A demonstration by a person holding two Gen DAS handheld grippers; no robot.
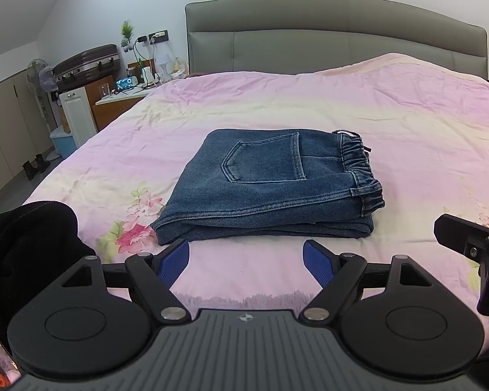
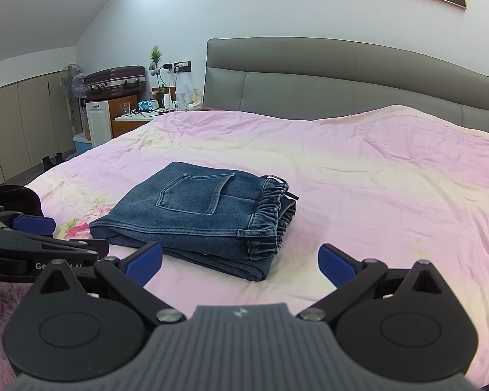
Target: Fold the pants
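The jeans (image 1: 267, 189) are sitting folded up into a neat chunky rectangle on the bed (image 1: 391, 123), roughly in the middle of the near half of the pink floral duvet, back pocket (image 1: 264, 159) facing up and the elastic waistband (image 1: 362, 169) bunched along the right edge. Fold line runs along the side closest to the cameras, with the layers stacked underneath. Both claws are off the fabric and holding nothing — the left claw (image 1: 246, 260) has its blue pads (image 1: 174, 265) spread wide apart just in front of the near edge of the pants, and the right claw (image 2: 241, 262) is spread wide too, hovering near the waistband corner (image 2: 260, 251), left pad just beside the denim but not touching as far as I can tell. From the right wrist view you can see the left claw off to the side at the left edge, next to a black sleeve (image 2: 13, 197). Background stuff: grey padded headboard (image 1: 335, 39), a nightstand (image 1: 127, 97) cluttered with chargers and a little lamp, a suitcase (image 1: 88, 62) sitting on a cabinet, and a standing fan (image 1: 39, 75) by the wall.
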